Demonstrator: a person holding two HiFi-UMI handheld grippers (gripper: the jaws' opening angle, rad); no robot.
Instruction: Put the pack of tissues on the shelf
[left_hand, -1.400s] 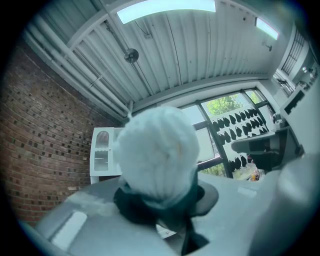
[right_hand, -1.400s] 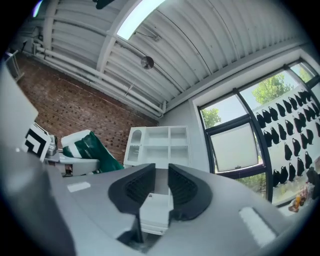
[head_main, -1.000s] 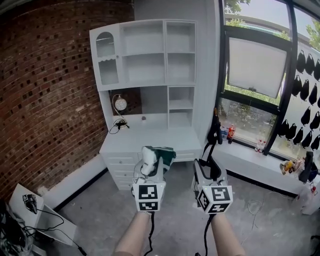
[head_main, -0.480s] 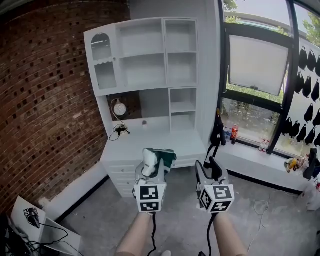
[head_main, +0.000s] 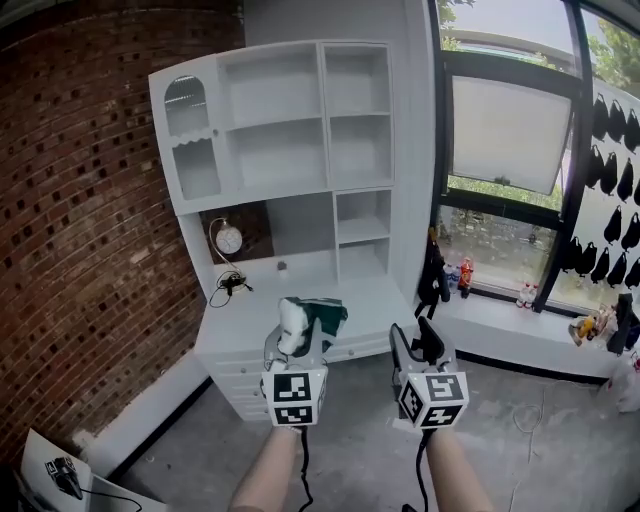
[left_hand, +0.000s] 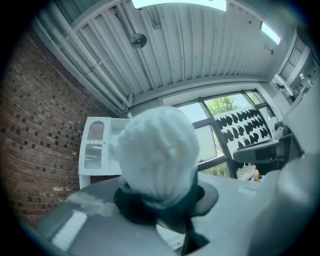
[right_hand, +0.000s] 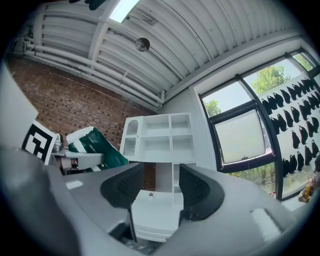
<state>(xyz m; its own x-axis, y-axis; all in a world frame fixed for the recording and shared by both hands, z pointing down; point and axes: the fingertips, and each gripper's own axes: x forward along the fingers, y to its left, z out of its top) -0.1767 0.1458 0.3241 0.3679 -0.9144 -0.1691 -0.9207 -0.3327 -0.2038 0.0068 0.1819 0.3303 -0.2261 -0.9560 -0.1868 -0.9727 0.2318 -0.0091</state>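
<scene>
The pack of tissues (head_main: 308, 322), white with a dark green wrapper, sits clamped in my left gripper (head_main: 303, 338). In the left gripper view the pack (left_hand: 157, 160) fills the middle and hides most of what lies beyond it. My right gripper (head_main: 417, 345) is open and empty, held level beside the left one; between its dark pads (right_hand: 198, 192) the shelf unit (right_hand: 159, 137) shows. The white shelf unit (head_main: 290, 125) stands ahead against the wall, with open compartments above a desk top (head_main: 260, 310). Both grippers are short of the desk's front edge.
A small round clock (head_main: 229, 239) and a black cable (head_main: 229, 285) lie on the desk at the left. A brick wall (head_main: 80, 230) runs on the left. A windowsill (head_main: 520, 320) with bottles and dark hanging items is at the right. Drawers sit under the desk.
The shelf unit has grown larger and shifted left in the head view as both grippers came closer to it. The tissue pack stays in the left gripper; the right stays open.
</scene>
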